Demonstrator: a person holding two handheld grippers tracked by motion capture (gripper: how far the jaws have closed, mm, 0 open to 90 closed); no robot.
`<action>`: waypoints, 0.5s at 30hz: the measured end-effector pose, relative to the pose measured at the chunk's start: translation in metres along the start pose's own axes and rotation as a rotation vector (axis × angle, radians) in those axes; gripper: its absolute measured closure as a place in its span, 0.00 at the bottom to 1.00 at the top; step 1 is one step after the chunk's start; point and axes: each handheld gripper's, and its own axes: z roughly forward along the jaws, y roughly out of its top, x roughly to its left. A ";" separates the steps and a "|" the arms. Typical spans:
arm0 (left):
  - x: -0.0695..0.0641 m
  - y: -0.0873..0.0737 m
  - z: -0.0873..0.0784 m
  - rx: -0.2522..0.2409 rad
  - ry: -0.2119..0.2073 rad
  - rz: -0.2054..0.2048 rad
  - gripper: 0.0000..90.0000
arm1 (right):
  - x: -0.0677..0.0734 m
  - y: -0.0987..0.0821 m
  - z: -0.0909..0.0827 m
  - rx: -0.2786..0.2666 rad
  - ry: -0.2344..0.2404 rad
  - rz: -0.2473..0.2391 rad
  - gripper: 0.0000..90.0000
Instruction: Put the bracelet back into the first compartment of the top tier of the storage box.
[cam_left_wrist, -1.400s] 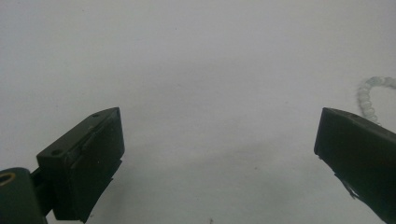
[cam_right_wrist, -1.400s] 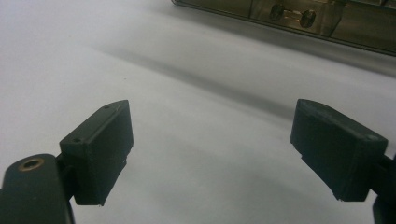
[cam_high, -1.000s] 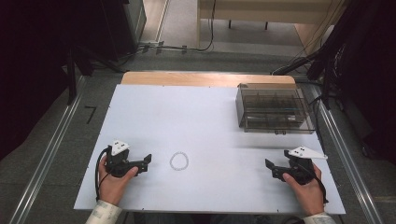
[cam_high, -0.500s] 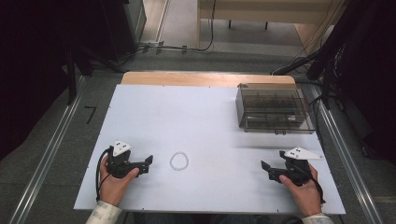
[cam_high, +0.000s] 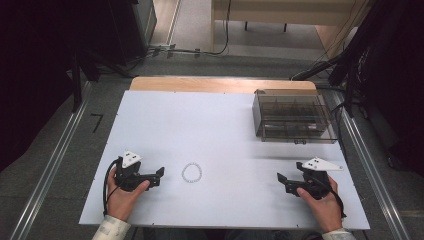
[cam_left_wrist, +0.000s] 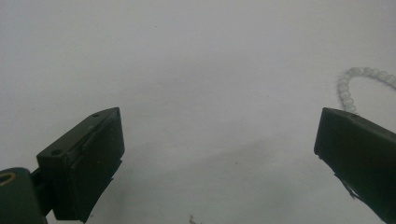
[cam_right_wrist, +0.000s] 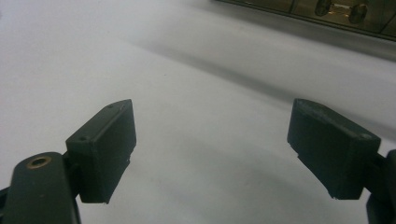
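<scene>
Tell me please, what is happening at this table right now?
A person sits at a white table and holds a two-jaw gripper in each hand. The left gripper is open and points toward a small ring of pale beads, close to it but not touching. The right gripper is also open and holds nothing; it rests near the front right of the table. A clear plastic box with compartments stands at the far right. Nothing has been picked up yet.

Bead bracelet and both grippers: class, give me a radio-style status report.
Left gripper open, empty. Right gripper open, empty. Bead bracelet flat on white table, just off left gripper, untouched. Clear box far right; nothing in the way.
</scene>
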 end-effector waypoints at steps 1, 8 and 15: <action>0.000 0.000 0.000 0.000 0.000 0.000 0.02 | 0.002 0.001 0.001 0.003 0.002 0.000 0.15; 0.000 0.000 0.000 -0.002 0.001 0.000 0.02 | 0.009 0.004 0.006 0.010 0.014 -0.026 0.17; 0.000 0.000 -0.001 0.000 0.001 0.001 0.03 | 0.014 0.006 0.008 0.014 0.022 -0.033 0.17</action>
